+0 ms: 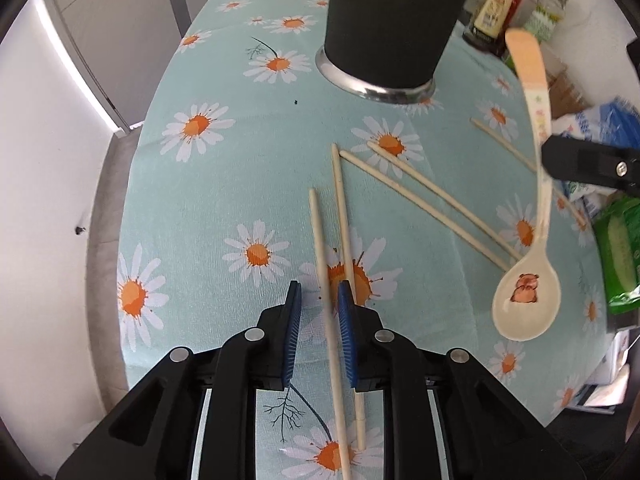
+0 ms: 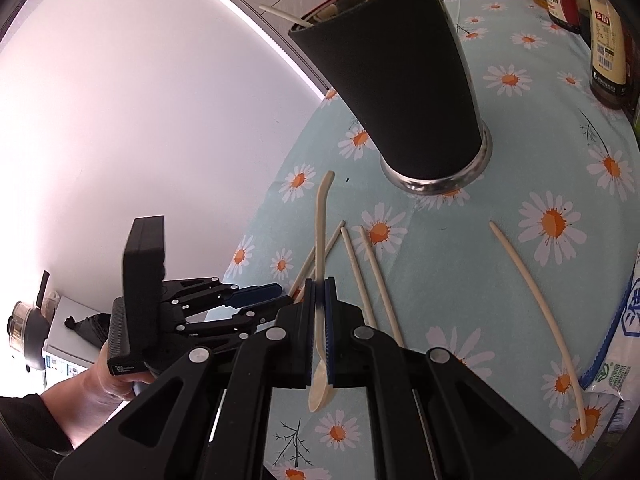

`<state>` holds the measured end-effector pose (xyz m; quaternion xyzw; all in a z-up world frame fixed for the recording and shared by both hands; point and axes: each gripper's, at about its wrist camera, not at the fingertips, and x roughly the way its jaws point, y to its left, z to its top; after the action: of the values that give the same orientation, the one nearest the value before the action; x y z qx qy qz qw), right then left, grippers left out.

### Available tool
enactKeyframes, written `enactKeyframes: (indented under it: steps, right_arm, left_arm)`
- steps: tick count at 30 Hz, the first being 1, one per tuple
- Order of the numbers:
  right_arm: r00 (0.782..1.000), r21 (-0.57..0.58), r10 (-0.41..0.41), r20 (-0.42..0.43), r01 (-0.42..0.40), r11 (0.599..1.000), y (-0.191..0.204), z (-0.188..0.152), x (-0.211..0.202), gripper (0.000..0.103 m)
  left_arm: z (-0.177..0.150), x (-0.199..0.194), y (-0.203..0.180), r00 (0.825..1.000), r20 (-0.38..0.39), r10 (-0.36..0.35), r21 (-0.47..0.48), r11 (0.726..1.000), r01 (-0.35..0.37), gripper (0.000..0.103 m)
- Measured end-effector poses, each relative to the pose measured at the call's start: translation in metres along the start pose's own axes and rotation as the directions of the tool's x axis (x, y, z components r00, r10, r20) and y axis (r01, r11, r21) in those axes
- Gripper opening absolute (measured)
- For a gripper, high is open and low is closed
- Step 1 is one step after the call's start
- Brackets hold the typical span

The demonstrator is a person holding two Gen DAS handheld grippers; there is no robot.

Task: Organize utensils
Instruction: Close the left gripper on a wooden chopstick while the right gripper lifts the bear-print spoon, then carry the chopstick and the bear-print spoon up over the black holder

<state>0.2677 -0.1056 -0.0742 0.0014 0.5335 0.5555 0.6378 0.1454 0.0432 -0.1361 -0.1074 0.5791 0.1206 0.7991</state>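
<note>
My right gripper [image 2: 319, 292] is shut on a cream spoon [image 2: 320, 240] and holds it above the table; in the left wrist view the spoon [image 1: 532, 272] shows a bear picture in its bowl. My left gripper [image 1: 319, 292] is open low over the table, with a chopstick [image 1: 324, 264] between its jaws and a second chopstick [image 1: 342, 216] at its right finger. Two more chopsticks [image 1: 424, 204] lie to the right and another chopstick [image 2: 536, 312] lies farther off. A black utensil cup [image 2: 408, 80] stands behind, holding a spoon and sticks.
The table has a light blue daisy cloth [image 1: 208, 184]. Sauce bottles [image 2: 606, 32] stand at the back right. A green packet [image 1: 620, 256] and blue-white bags [image 2: 618, 344] lie along the right edge. The table's left edge drops off by a white wall.
</note>
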Motion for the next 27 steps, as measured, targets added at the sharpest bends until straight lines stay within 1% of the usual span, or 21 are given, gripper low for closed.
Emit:
enactKeyframes:
  steps: [3,5,6,7,11,13,15,16,19,21,23,25,27]
  right_arm:
    - [1.0,0.005,-0.004,0.005,0.004,1.0,0.002,0.001,-0.002,0.005]
    - [1.0,0.009,-0.009,0.009,0.009,1.0,0.003,0.001,-0.005,0.005]
    - [1.0,0.01,-0.013,0.008,0.013,1.0,0.004,0.002,-0.008,0.005]
    - [1.0,0.005,-0.017,0.009,0.017,1.0,0.004,0.002,-0.01,0.005]
    - [0.998,0.001,-0.056,0.021,0.056,0.998,0.006,0.005,-0.022,0.005]
    - [0.997,0.001,-0.069,0.028,0.069,0.998,0.009,0.007,-0.026,0.005]
    - [0.996,-0.005,-0.078,0.035,0.078,0.997,0.013,0.008,-0.028,0.005]
    - [0.995,-0.011,-0.087,0.042,0.088,0.996,0.018,0.009,-0.031,0.005]
    - [0.992,-0.025,-0.109,0.062,0.111,0.993,0.027,0.011,-0.036,0.005]
    - [0.99,-0.021,-0.123,0.069,0.125,0.992,0.03,0.014,-0.035,0.005]
    - [0.987,-0.018,-0.139,0.077,0.141,0.99,0.036,0.017,-0.038,0.005]
    - [0.984,-0.022,-0.156,0.086,0.158,0.987,0.043,0.019,-0.04,0.005]
    - [0.98,-0.013,-0.173,0.093,0.175,0.984,0.048,0.023,-0.04,0.005]
  left_arm:
    - [0.004,0.002,-0.003,1.0,-0.022,0.017,0.011,1.0,-0.017,0.017]
    - [0.005,0.003,-0.001,0.999,-0.029,0.023,0.0,1.0,-0.023,0.012]
    - [0.006,0.004,0.002,0.999,-0.027,0.028,-0.006,1.0,-0.028,0.006]
    - [0.006,0.004,0.004,0.999,-0.027,0.024,-0.015,1.0,-0.024,0.004]
    - [0.006,0.004,0.017,0.999,-0.015,-0.04,-0.074,0.997,0.039,0.004]
    - [0.004,0.003,0.02,0.998,-0.005,-0.061,-0.089,0.994,0.06,0.004]
    - [0.001,0.001,0.023,0.996,0.002,-0.09,-0.11,0.99,0.089,0.004]
    - [0.001,0.0,0.027,0.993,0.008,-0.116,-0.122,0.986,0.116,0.004]
    - [0.002,-0.006,0.032,0.989,0.039,-0.14,-0.126,0.982,0.144,0.004]
    - [0.005,-0.013,0.04,0.984,0.068,-0.164,-0.137,0.976,0.172,0.004]
    - [0.012,-0.021,0.047,0.975,0.099,-0.2,-0.145,0.966,0.213,0.004]
    - [0.016,-0.029,0.049,0.964,0.121,-0.235,-0.129,0.96,0.25,0.004]
    - [0.021,-0.04,0.051,0.956,0.149,-0.251,-0.114,0.956,0.269,0.004]
